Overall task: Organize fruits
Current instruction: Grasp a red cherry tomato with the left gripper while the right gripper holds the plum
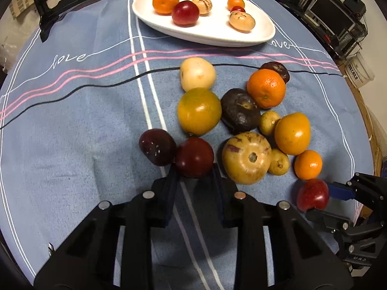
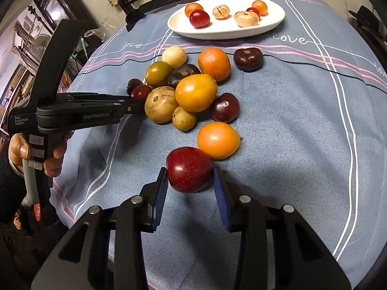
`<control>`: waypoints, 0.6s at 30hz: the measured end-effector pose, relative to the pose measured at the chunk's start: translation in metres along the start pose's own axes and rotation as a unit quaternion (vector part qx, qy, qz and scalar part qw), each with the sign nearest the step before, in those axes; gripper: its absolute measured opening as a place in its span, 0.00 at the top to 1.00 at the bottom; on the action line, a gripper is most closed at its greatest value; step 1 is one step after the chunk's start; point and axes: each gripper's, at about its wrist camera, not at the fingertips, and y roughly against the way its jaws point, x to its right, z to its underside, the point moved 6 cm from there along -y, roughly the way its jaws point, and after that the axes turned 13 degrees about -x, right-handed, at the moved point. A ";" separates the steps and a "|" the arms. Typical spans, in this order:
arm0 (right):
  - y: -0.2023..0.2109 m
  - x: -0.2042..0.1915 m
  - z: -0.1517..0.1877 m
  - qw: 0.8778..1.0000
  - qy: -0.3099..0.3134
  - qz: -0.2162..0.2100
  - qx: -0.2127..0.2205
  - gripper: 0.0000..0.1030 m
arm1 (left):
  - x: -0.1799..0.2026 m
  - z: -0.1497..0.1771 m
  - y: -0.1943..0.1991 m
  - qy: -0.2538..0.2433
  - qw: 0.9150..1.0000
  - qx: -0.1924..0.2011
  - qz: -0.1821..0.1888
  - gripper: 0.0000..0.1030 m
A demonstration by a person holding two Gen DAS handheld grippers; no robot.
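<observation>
tablecloth (image 1: 72, 111) — "love" | left gripper (image 2: 135, 101) — "GenRobot.AI", "Data Acquisition System"

We look steeply down from each wrist, close over the blue-clothed counter (image 1: 72, 120), along that claw's own fingers. Both views face the far white plate (image 1: 266, 35) and share the fruit pile; the left view sits further left, the right view nearer the pile's right edge.

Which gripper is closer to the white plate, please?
Neither clearly: the left gripper grips a dark red fruit, the right gripper a red apple, both well short of the white plate.
</observation>
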 end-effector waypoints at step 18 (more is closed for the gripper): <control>0.013 -0.004 -0.004 0.999 0.034 0.003 0.000 0.63 | -0.007 0.020 0.046 0.014 0.999 0.038 -0.026 0.73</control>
